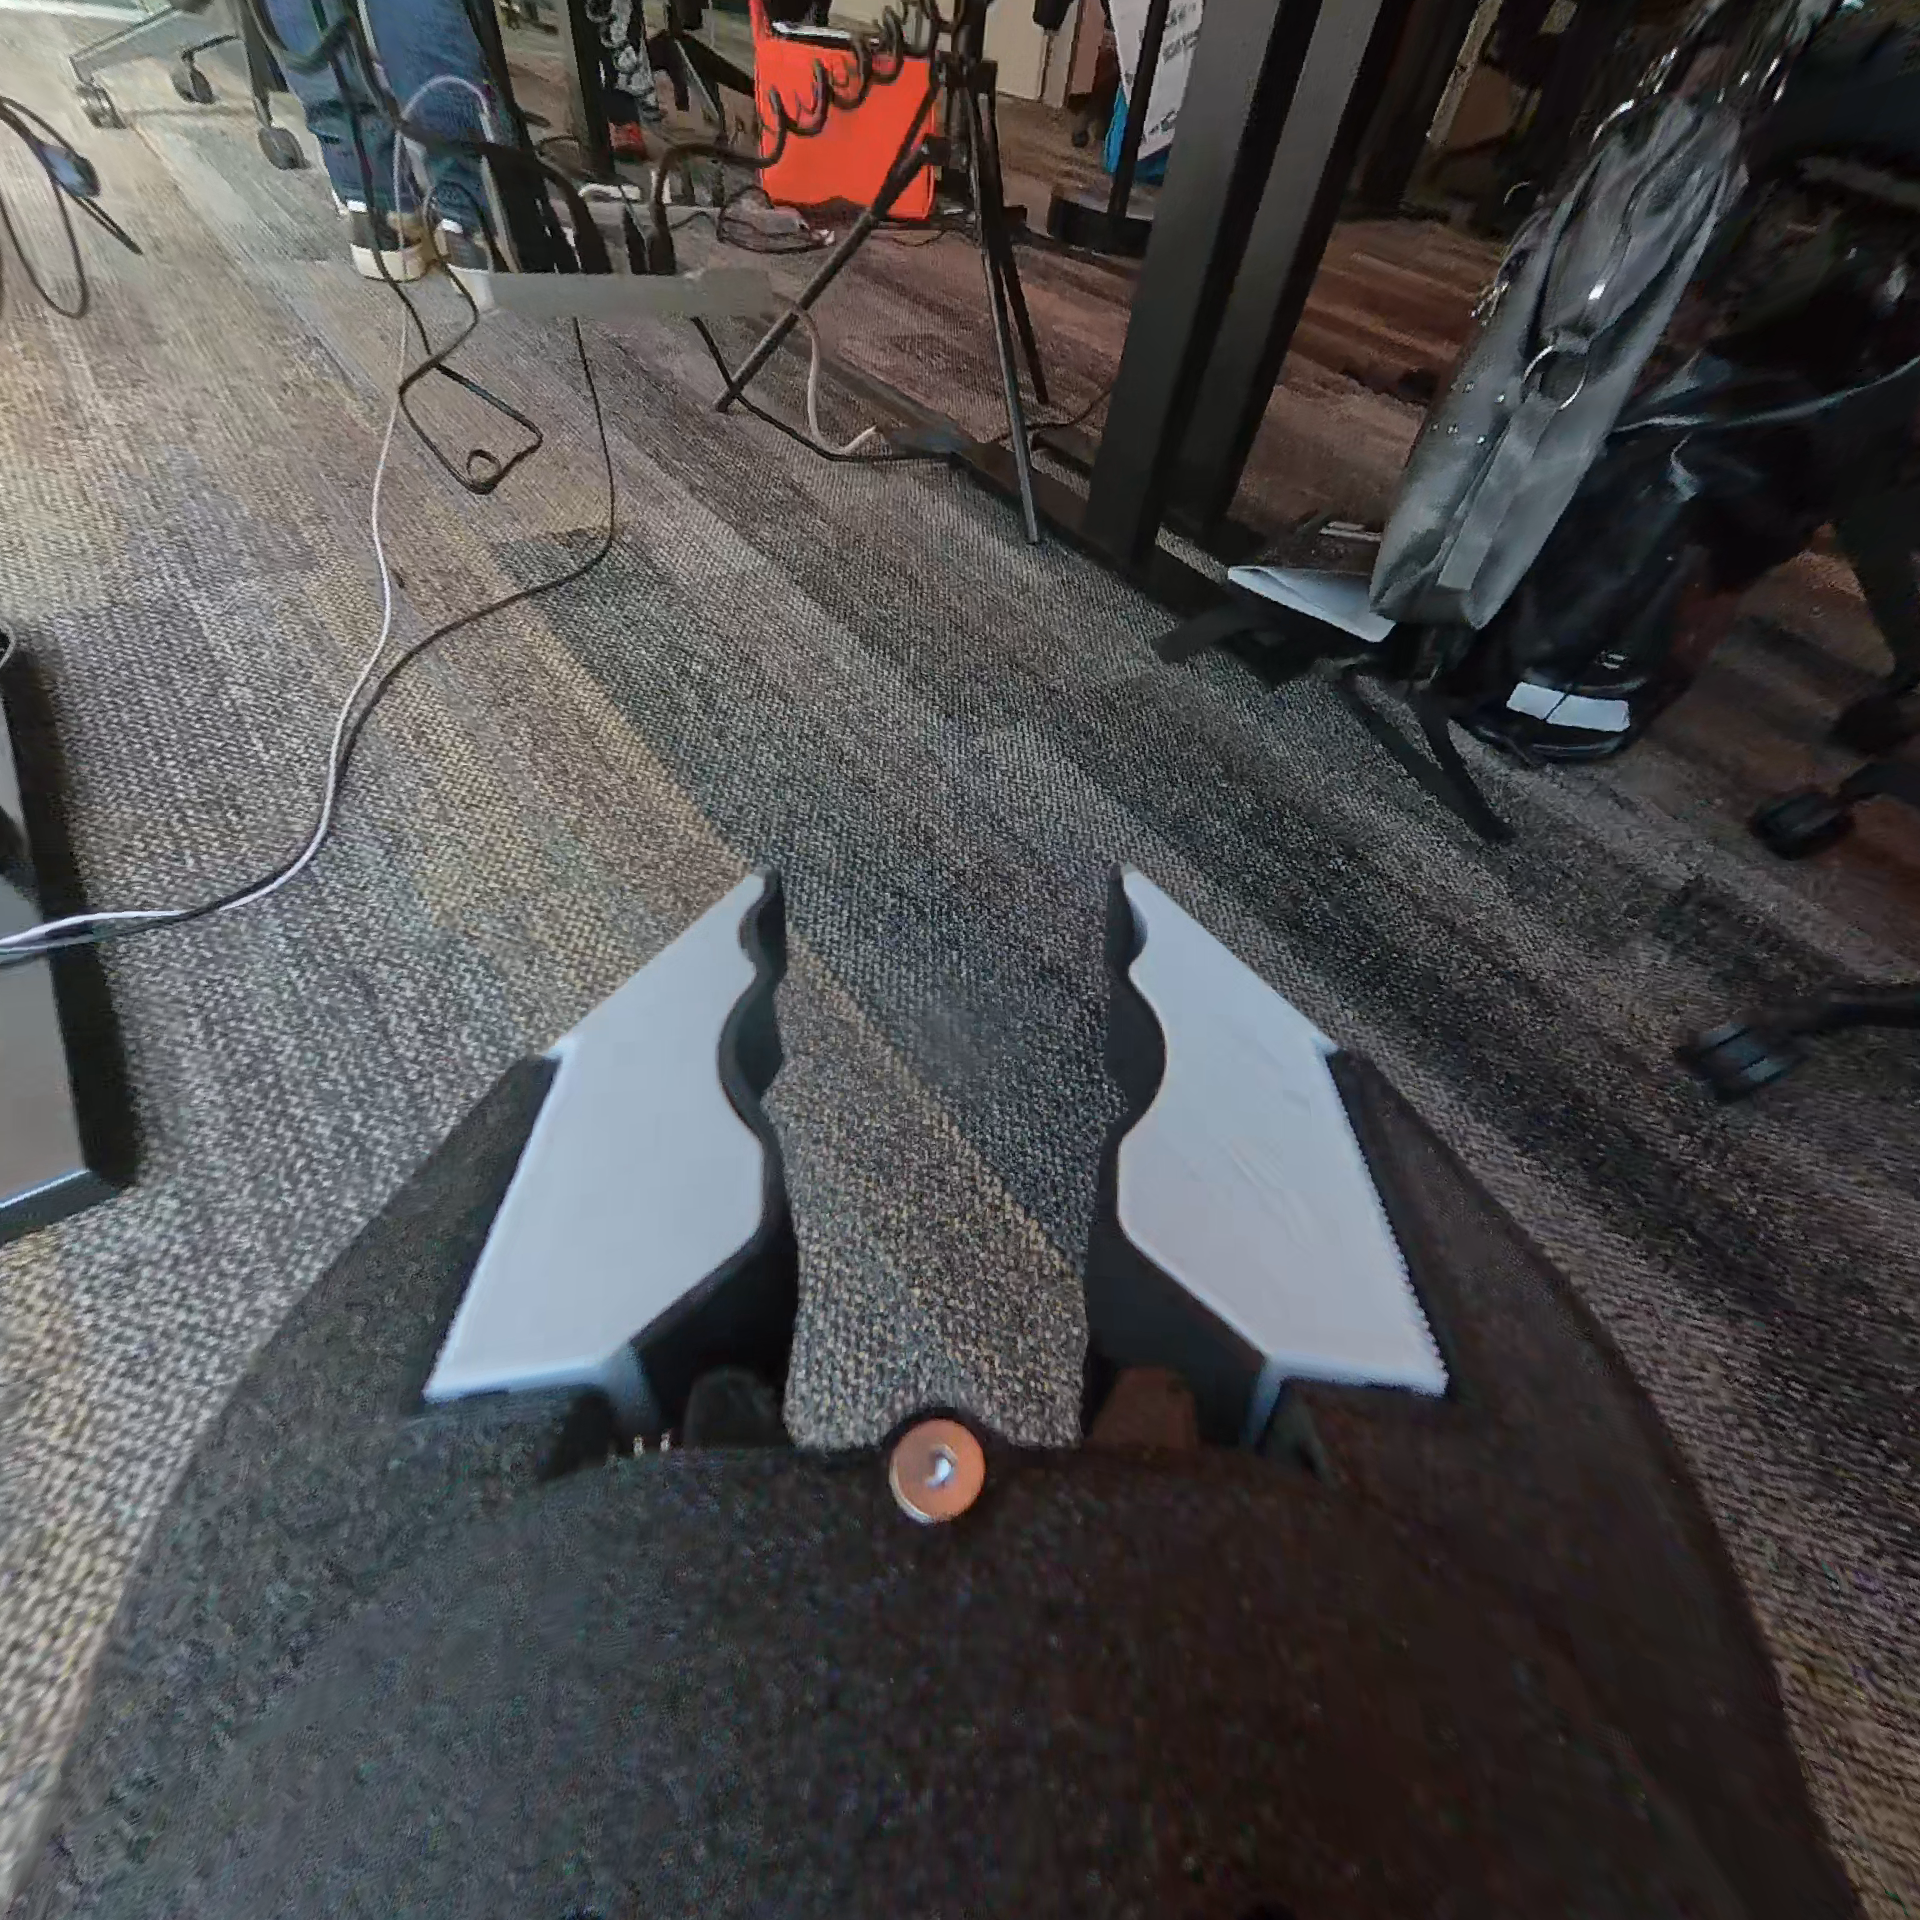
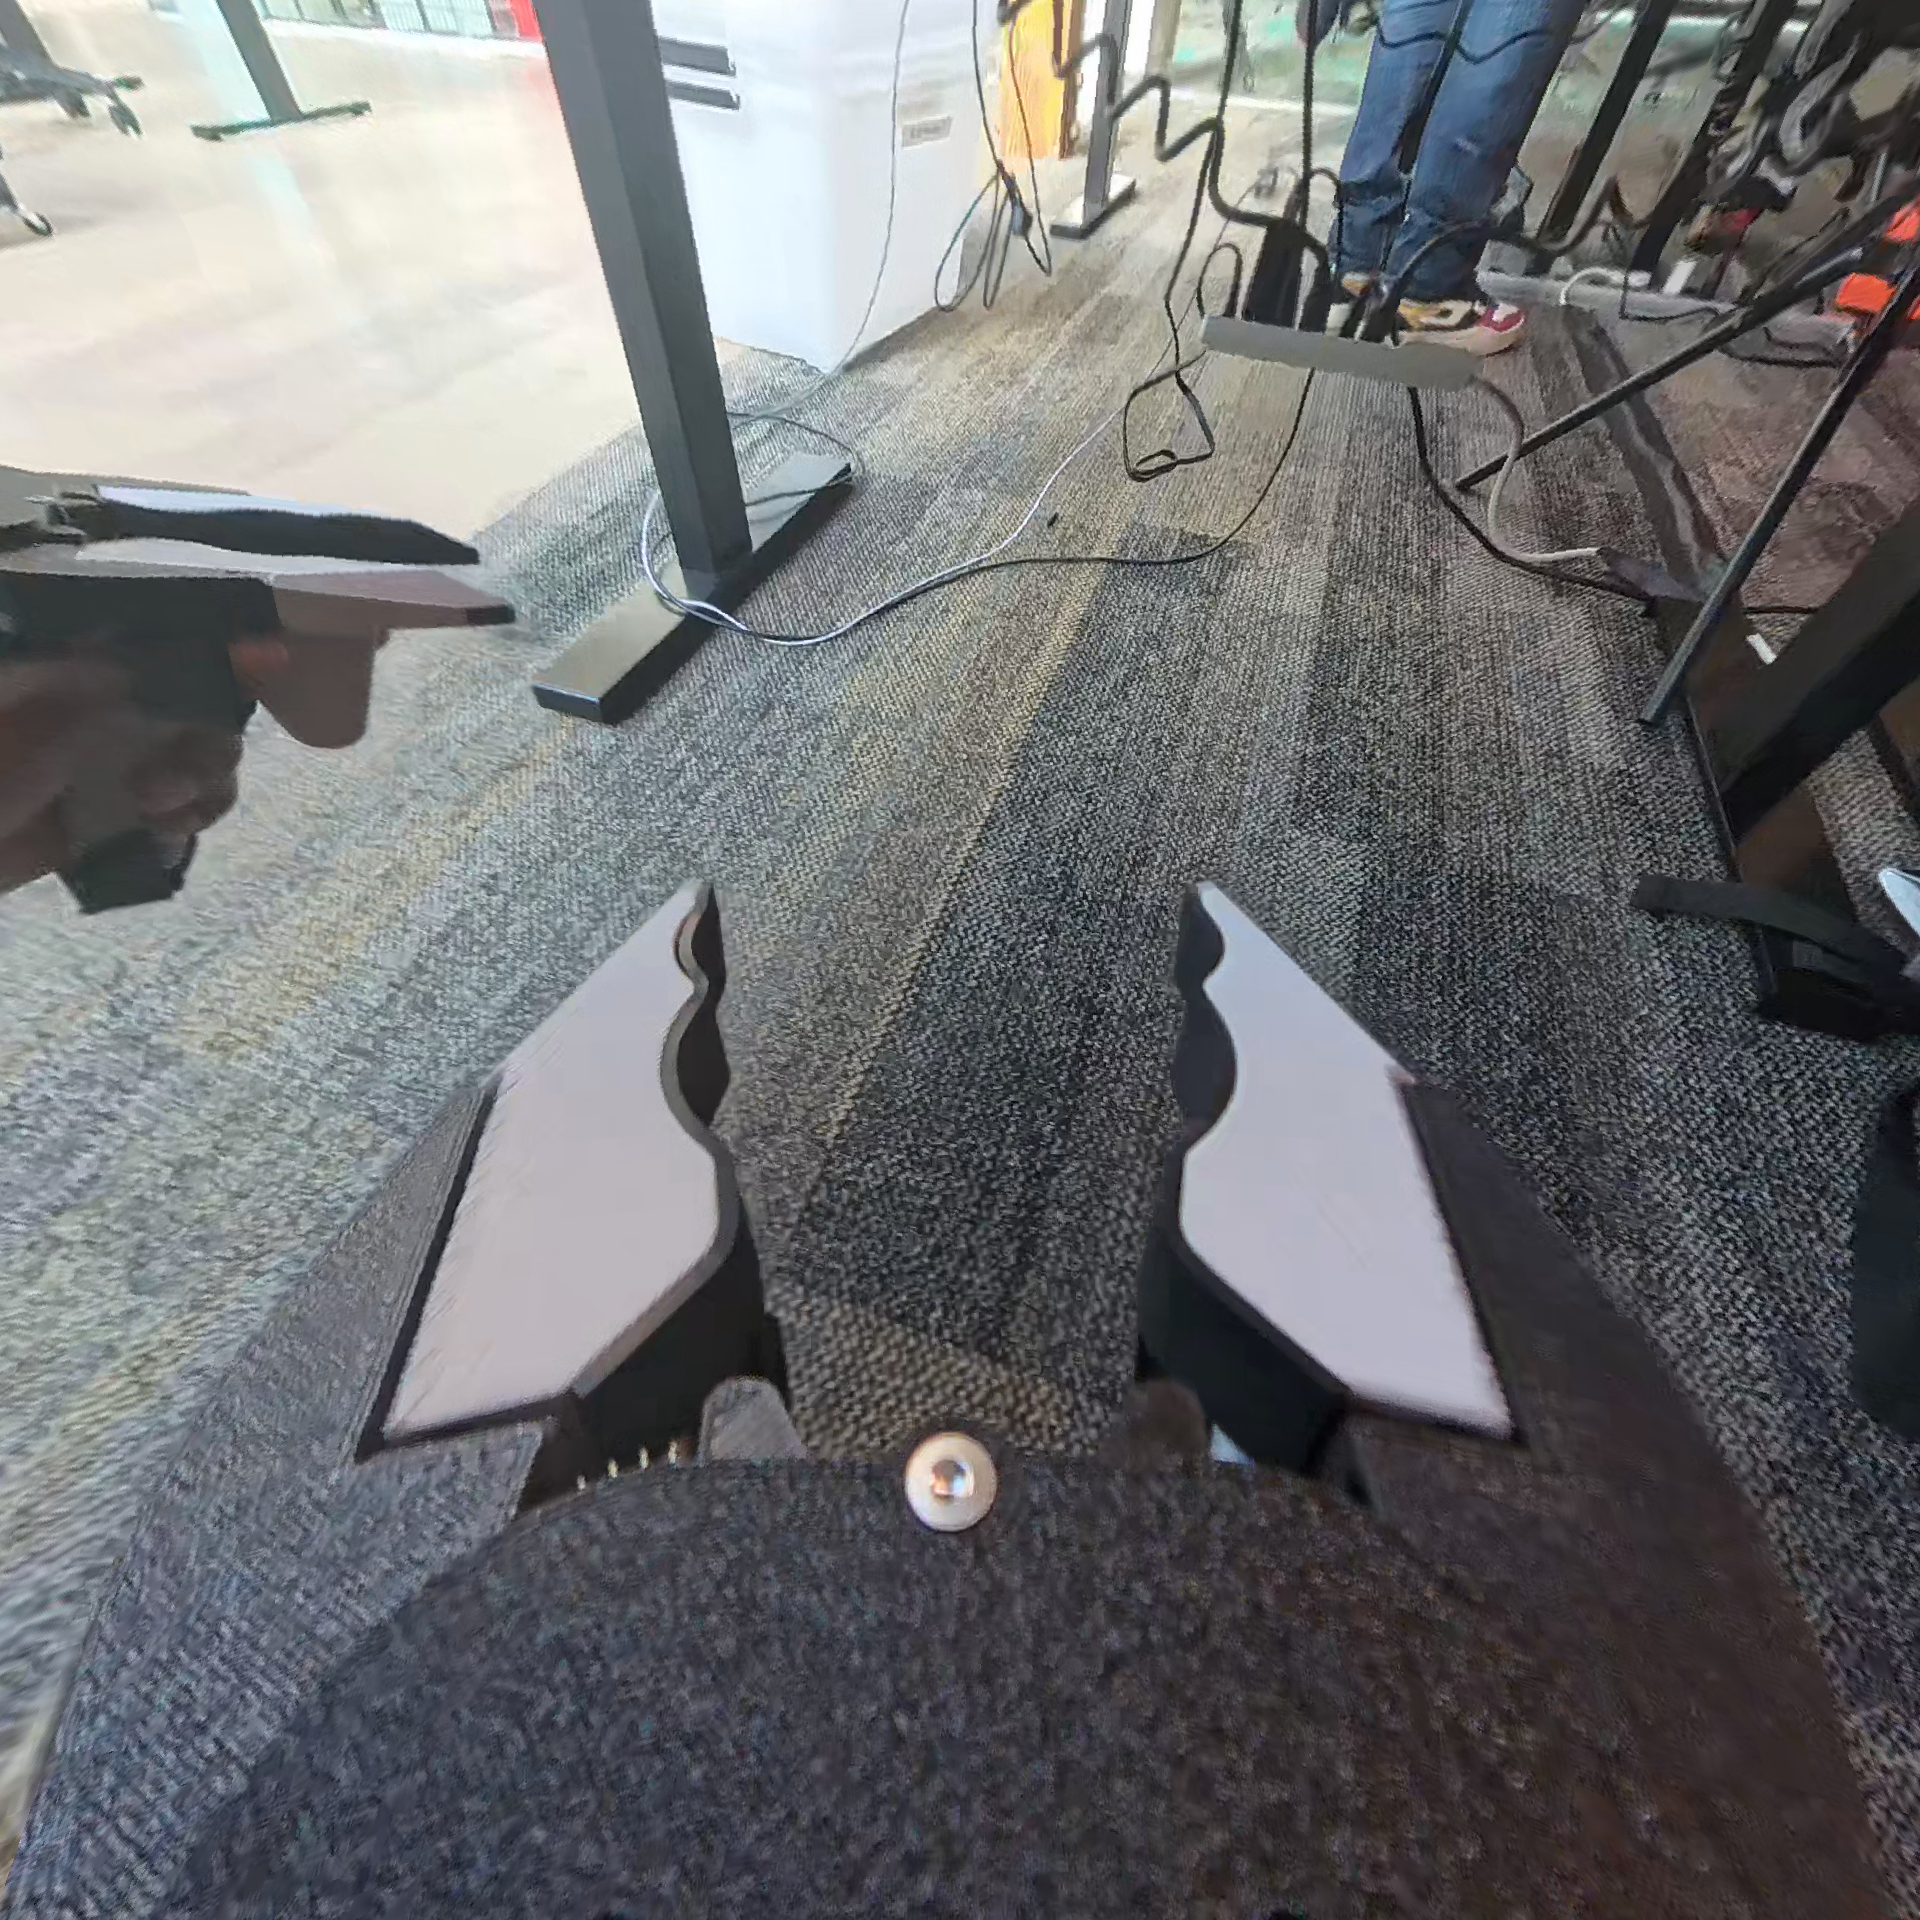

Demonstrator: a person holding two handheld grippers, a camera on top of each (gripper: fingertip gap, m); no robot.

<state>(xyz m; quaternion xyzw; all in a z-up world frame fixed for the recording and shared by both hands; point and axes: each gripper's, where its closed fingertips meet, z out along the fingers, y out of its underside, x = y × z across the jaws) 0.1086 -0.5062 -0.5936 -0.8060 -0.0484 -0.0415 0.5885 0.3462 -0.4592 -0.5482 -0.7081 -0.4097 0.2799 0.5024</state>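
My left gripper (image 1: 940,904) is open and empty, its white fingers (image 1: 665,1122) pointing down at grey carpet (image 1: 935,727). My right gripper (image 2: 951,925) is also open and empty over the same carpet (image 2: 987,779). The left gripper also shows in the right wrist view (image 2: 312,603) at the left edge, held by a hand, seen side-on. Neither gripper touches anything. Nearest to both are loose cables on the carpet, black and white in the left wrist view (image 1: 374,644) and running across the floor in the right wrist view (image 2: 935,571).
A black desk leg with a flat foot (image 2: 675,499) stands ahead left. A tripod (image 1: 987,312) and black desk legs (image 1: 1174,364) stand ahead. A grey bag (image 1: 1558,364) and chair castors (image 1: 1745,1060) are on the right. A person's legs in jeans (image 2: 1434,156) and an orange box (image 1: 842,125) are behind.
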